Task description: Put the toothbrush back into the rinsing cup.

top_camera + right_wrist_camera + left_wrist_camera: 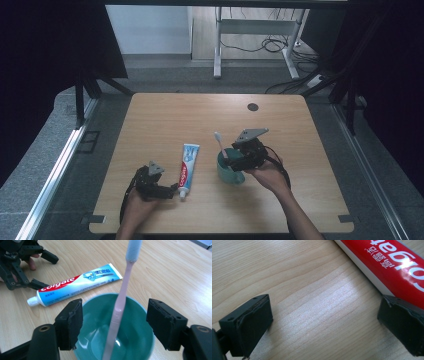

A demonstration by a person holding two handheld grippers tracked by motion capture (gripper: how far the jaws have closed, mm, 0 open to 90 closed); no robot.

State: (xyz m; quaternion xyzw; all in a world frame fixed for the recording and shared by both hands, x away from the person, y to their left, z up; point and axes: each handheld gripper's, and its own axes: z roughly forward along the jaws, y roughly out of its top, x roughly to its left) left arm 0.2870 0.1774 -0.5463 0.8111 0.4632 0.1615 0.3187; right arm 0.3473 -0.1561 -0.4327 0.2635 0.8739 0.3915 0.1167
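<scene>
Black jaws of the right gripper [113, 322] stand wide on either side of the pink toothbrush [120, 302], which leans freely in the teal cup [140, 350], so the drop-in step looks done. Next, the left gripper [324, 325], also wide open over bare table [299, 277], likely must close on the toothpaste tube [188, 165] just beside it.

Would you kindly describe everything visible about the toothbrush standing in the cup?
The toothbrush is pale pink with a slim, plastic-looking handle and a small whitish-grey bristled head at the top. It stands handle-down in the teal cup, leaning with its head well above the rim and its lower end resting inside near the bottom. The right gripper straddles the cup with its jaws spread wide on either side of the handle; neither pad touches it.
</scene>
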